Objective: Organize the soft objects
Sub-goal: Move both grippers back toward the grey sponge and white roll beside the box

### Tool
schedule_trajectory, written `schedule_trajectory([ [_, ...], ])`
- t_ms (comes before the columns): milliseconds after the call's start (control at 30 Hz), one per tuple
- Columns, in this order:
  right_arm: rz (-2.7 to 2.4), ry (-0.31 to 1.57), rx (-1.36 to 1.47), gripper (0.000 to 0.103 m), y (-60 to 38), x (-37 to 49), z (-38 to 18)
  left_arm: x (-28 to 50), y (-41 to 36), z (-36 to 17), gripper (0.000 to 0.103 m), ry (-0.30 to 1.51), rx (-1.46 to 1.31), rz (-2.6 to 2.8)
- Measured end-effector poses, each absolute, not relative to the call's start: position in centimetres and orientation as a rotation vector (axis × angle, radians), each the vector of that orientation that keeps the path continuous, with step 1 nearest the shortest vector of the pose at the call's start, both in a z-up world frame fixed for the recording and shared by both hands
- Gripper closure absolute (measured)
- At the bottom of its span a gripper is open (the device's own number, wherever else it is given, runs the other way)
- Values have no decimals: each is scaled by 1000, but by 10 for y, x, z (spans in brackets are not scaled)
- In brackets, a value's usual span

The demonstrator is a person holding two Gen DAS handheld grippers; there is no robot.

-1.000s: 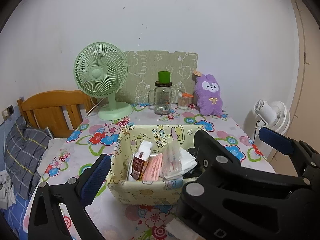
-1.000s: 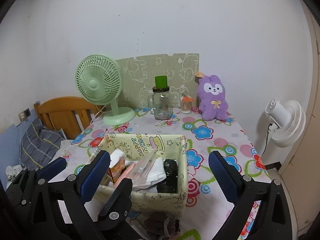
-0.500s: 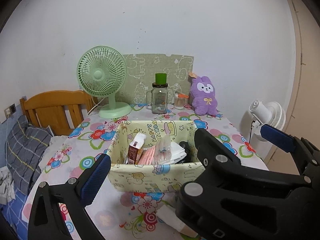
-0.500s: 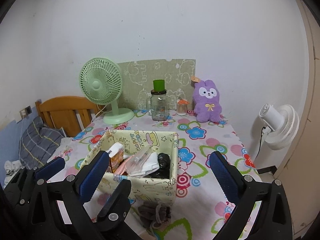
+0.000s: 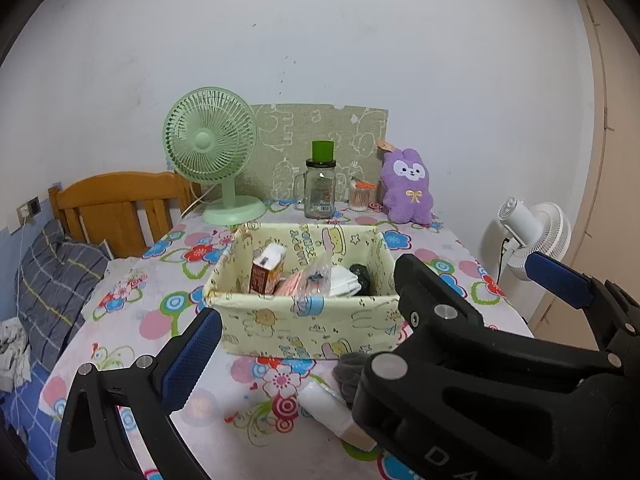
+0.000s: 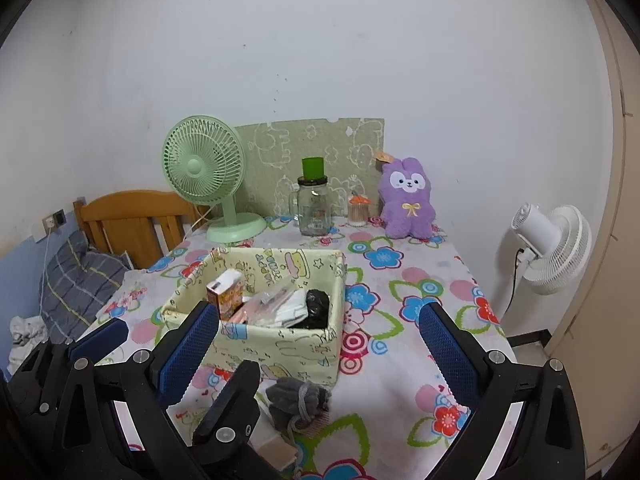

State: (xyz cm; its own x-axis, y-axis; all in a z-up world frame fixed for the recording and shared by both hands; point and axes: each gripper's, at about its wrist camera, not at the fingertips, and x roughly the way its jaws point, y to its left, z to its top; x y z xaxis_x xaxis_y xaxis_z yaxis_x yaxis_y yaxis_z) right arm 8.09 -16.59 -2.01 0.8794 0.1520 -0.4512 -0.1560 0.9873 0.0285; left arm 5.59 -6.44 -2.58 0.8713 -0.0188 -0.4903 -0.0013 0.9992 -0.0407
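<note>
Both grippers held above the near edge of the table (image 6: 404, 364), floral cloth on it; right gripper (image 6: 320, 344) wide open, blue pads well apart, nothing between them; left gripper (image 5: 372, 308) also open and empty, its left pad at lower left of its own view, the right pad far over at the right edge, partly behind the black body of the other tool; yellow fabric basket (image 5: 304, 328) sits mid-table, upright, cartoon print on its walls; inside it: a small carton (image 5: 266, 268) standing at the left, a pink flat pack (image 5: 290, 286) leaning beside it, a clear plastic bag (image 5: 318, 276), a white folded item (image 5: 342, 280), a black item (image 6: 316, 306) at the right end; on the cloth just in front of the basket lies a grey soft pouch (image 6: 298, 400) with a cord, near the basket's front wall, contact not resolvable; just beside the pouch, toward the near edge, a white roll (image 5: 332, 412) with a tan end, partly hidden by gripper body; back of table: green desk fan (image 6: 204, 168), glass mug jar (image 6: 314, 206) with green lid, small jar of swabs (image 6: 357, 212), purple plush rabbit (image 6: 406, 200) upright against the wall, patterned board (image 6: 312, 156) behind them; white fan (image 6: 554, 248) stands off the table at right; wooden headboard (image 6: 132, 220) and plaid pillow (image 6: 76, 284) at left
</note>
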Motion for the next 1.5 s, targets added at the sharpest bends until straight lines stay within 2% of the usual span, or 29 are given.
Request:
schedule_trajectory([
  [467,139,490,-22,1,-175,72,-44,51,-71,-50,0,557,-55,-28],
  [1500,155,694,9,1,-175,114,-122,87,-65,-118,0,728,-46,-15],
])
